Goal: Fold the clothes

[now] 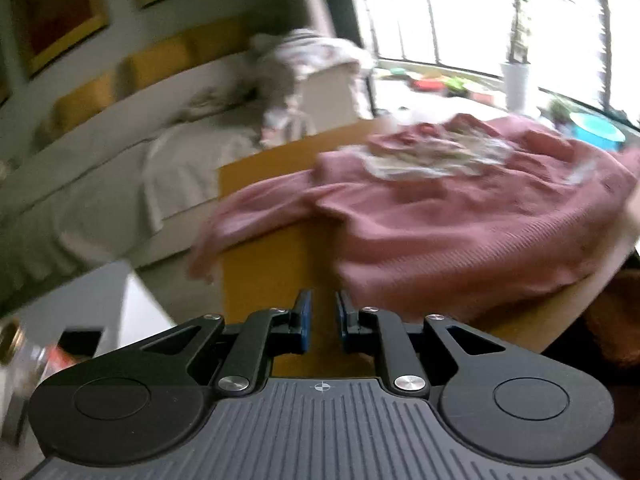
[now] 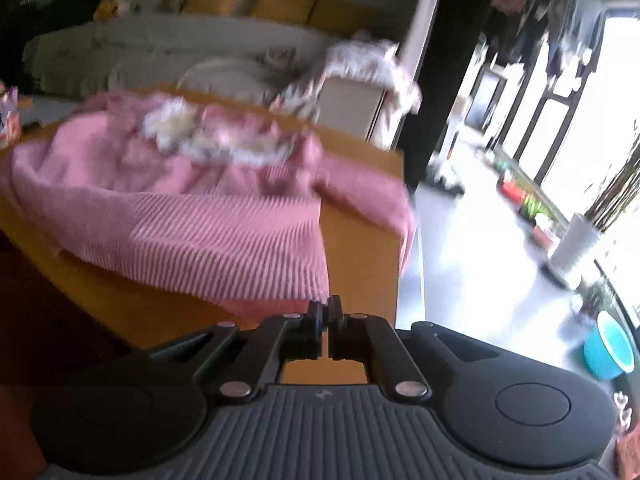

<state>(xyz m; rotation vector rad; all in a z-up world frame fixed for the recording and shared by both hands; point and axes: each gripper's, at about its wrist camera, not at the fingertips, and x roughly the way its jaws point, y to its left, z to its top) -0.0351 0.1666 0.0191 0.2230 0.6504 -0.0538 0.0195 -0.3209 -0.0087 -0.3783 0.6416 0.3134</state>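
A pink ribbed sweater [image 1: 460,216] with a pale floral patch lies spread on the orange table [image 1: 272,272]. One sleeve hangs over the table's left edge. My left gripper [image 1: 322,312] hovers low just left of the hem's near corner. Its blue pads [image 1: 305,320] stand a narrow gap apart with only bare table between them. In the right wrist view the sweater [image 2: 192,216] fills the left half of the table [image 2: 360,264]. My right gripper [image 2: 329,312] is shut, tips together right at the hem's near right corner. Whether fabric is caught there I cannot tell.
A pale sofa [image 1: 100,152] with yellow cushions runs behind the table, and patterned cloth is draped over a box [image 2: 360,84]. A white unit and a jar [image 1: 16,364] stand at the left. A white planter [image 2: 576,248], a blue basin [image 2: 608,352] and bright windows lie to the right.
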